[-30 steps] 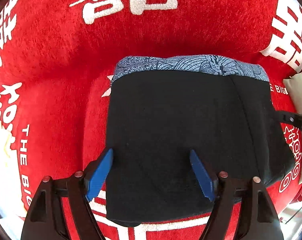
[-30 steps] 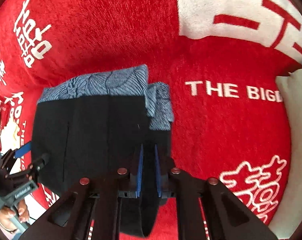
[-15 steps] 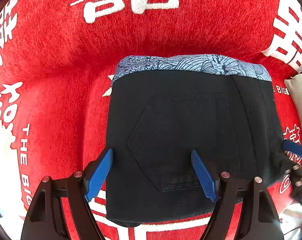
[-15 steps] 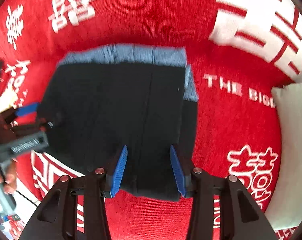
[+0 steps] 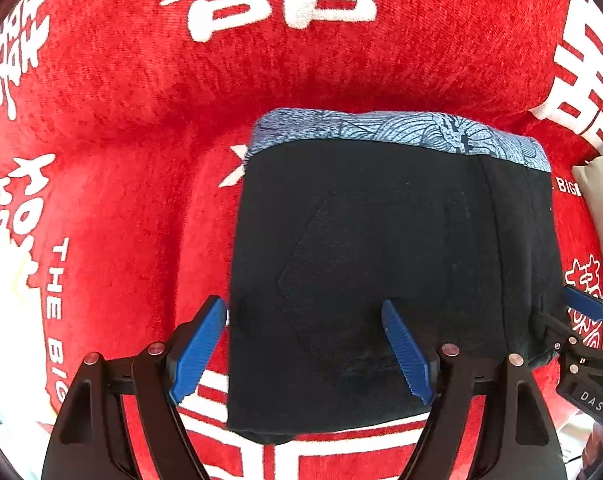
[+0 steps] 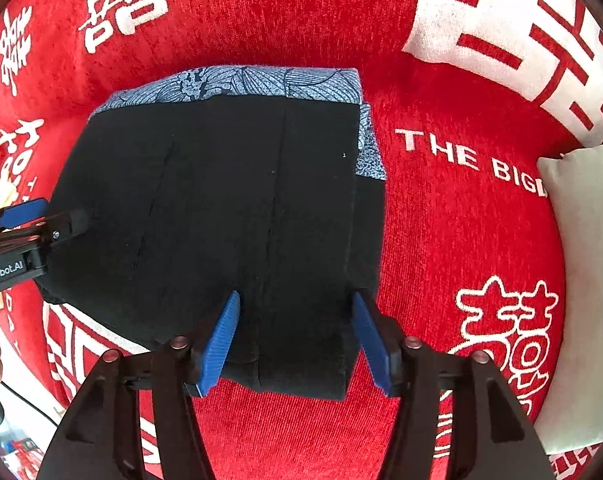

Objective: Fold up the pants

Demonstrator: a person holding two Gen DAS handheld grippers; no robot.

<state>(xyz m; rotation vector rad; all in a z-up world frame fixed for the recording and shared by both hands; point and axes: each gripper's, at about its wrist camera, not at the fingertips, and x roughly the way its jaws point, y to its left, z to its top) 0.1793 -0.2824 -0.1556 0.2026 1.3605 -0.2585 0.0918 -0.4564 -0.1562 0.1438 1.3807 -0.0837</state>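
The folded black pants (image 5: 381, 272) lie flat on the red blanket (image 5: 141, 120). The left gripper (image 5: 305, 344) hovers released above them; the right gripper (image 6: 297, 340) has just been opening, grasping nothing

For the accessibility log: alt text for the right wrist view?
Folded black pants with a blue patterned band lie on a red blanket; the right claw stands open above their near edge, having just opened. The left claw shows at left.

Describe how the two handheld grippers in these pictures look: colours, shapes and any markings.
The left gripper and the right gripper look alike: black angular linkage arms with copper-coloured rivets, ending in two ribbed blue pads. White lettering marks their black bodies: "DAS" on the right, "enRobot.AI" on the left.
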